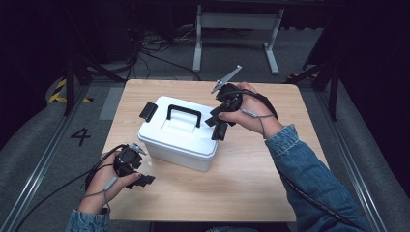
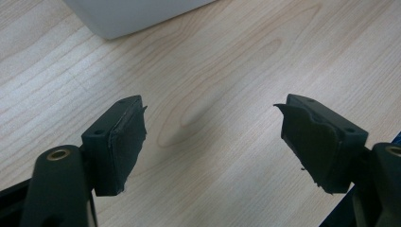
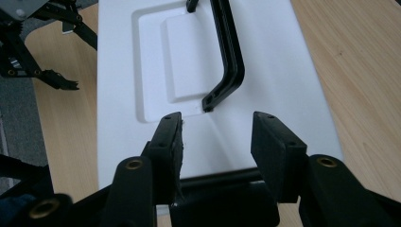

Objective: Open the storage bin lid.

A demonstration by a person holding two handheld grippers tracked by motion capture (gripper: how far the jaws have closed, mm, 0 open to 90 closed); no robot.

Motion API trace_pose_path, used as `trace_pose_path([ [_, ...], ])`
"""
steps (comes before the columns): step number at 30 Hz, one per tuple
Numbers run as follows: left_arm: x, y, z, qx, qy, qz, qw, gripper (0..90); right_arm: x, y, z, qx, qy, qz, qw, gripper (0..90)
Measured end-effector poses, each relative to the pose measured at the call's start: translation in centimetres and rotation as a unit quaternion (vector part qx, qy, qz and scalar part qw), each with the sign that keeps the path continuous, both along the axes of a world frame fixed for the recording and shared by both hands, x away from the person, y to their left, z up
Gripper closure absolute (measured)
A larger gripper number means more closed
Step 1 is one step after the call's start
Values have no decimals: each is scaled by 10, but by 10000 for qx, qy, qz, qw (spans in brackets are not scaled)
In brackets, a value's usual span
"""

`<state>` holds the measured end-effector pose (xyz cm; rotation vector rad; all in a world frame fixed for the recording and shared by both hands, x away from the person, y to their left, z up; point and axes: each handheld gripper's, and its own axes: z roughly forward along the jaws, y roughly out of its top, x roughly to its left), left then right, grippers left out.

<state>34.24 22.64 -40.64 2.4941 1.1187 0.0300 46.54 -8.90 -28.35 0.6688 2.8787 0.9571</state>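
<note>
Lidded white box, handle upright

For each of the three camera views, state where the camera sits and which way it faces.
High view: above the table, looking forward and down; both forearms, left gripper, right gripper.
Left gripper view: along its open jaws, at bare wood.
Right gripper view: along its open jaws, over the box's latch.
Shared: white box with black handle.

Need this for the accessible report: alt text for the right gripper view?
The right gripper, jaws open, hovers over the near end of a white plastic box lid, just above a black latch. A black carry handle stands upright on the lid's recessed centre, and the light wooden table shows on both sides.
</note>
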Motion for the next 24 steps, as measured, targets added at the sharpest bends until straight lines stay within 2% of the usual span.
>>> trace_pose_path([
  [17,-2,4,0,1,-12,24,10000,235,22,39,-22,133,124,59,9998,503],
  [24,-2,5,-1,-1,12,35,10000,235,26,53,-29,70,125,129,9998,580],
])
